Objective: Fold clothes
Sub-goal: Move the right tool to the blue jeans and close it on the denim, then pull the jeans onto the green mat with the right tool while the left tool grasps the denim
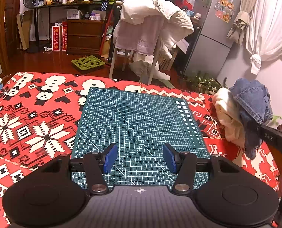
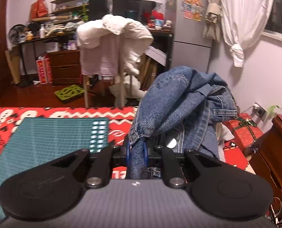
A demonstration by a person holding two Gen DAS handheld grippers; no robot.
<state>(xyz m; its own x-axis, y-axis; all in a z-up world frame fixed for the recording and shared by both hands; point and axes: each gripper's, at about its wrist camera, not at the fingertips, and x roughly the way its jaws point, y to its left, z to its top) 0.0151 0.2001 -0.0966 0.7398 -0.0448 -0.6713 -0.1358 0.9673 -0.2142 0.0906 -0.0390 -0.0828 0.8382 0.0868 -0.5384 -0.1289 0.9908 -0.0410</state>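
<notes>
My left gripper (image 1: 139,156) hovers open over the near edge of a green cutting mat (image 1: 137,121), nothing between its blue pads (image 1: 109,158). To the right a crumpled blue denim garment (image 1: 252,104) lies heaped on a cream garment (image 1: 226,117). In the right wrist view my right gripper (image 2: 137,152) is shut on a fold of the denim garment (image 2: 179,98), whose bulk rises in front of it. The right gripper's black body (image 1: 273,137) enters the left wrist view from the right, at the denim.
The mat lies on a bed with a red, white and black patterned cover (image 1: 31,125). Beyond the bed's far edge stands a chair draped with white clothes (image 1: 150,28), a green tray (image 1: 87,62) on the floor, and a fridge (image 1: 213,28). A wooden nightstand (image 2: 273,148) is at right.
</notes>
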